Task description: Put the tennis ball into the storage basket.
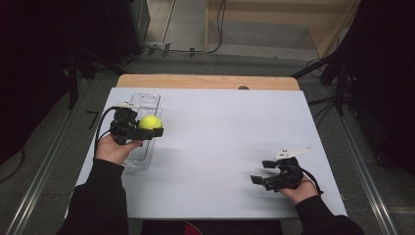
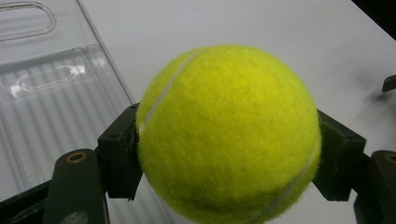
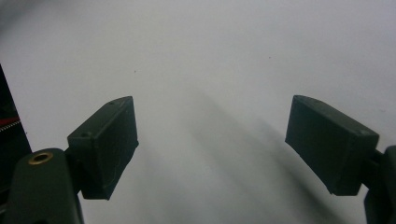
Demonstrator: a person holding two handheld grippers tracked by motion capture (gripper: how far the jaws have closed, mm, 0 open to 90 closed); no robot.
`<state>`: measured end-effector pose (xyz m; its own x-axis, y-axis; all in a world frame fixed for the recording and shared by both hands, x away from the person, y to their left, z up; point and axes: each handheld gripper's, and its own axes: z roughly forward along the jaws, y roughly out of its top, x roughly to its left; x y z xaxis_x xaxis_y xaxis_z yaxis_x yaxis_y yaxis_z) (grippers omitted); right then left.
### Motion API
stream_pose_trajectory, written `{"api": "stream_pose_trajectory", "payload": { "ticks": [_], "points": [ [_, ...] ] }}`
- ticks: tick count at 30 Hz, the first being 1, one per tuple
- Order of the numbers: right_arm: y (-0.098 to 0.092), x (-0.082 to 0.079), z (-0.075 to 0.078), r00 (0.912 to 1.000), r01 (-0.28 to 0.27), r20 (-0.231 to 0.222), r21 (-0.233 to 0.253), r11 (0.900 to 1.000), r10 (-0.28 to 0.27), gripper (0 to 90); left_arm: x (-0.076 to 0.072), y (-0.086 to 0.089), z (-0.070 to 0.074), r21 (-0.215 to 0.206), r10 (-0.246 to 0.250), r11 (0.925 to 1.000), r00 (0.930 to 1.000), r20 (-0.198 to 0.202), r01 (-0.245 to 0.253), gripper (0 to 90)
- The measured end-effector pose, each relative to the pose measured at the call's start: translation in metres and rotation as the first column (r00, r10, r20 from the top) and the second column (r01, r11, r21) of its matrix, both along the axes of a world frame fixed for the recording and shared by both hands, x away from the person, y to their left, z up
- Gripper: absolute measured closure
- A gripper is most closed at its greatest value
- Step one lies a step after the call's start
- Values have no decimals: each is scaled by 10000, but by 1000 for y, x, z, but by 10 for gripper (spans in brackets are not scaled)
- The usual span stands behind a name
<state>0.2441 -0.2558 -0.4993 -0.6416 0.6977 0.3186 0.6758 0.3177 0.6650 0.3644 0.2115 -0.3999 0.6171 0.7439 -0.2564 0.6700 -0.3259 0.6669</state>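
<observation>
- While the left gripper [image 1: 147,128] is clamped on a yellow tennis ball [image 1: 149,122], a person's left hand [image 1: 113,148] holds it over the left side of a white table [image 1: 220,147], seen from the high view.
- Seen from the left gripper view, the tennis ball [image 2: 229,133] sits squeezed between the two black jaws, one pad pressing each flank, a pale seam curving across its fuzz.
- Beneath and beside the ball lies a clear plastic tray [image 1: 142,129], ribbed along its floor, stretching from the far left part of the table toward the person; in the left gripper view the tray [image 2: 56,102] lies to the left of the ball.
- Well apart, near the table's front right corner, the right gripper [image 1: 262,172] rests low in the person's right hand [image 1: 298,188], its jaws spread wide and holding nothing.
- Seen from the right gripper view, the right gripper [image 3: 212,140] points at bare white tabletop [image 3: 210,56], both jaws standing far apart, soft shadows trailing under them.
</observation>
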Motion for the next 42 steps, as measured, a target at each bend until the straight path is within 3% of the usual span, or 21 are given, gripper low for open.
{"api": "stream_pose_trajectory", "payload": {
  "ticks": [24, 42],
  "points": [
    [0, 0, 0, 10000, -8, 14, -20, 10000, 8, 150, 6, 37, 2, 20, 1168, 9932, 9931, 82, -1168, 260],
    [0, 0, 0, 10000, -22, -7, -32, 10000, 22, 149, 10, 42, -6, 193, 1508, 9884, 9886, -18, -1508, 259]
  ]
}}
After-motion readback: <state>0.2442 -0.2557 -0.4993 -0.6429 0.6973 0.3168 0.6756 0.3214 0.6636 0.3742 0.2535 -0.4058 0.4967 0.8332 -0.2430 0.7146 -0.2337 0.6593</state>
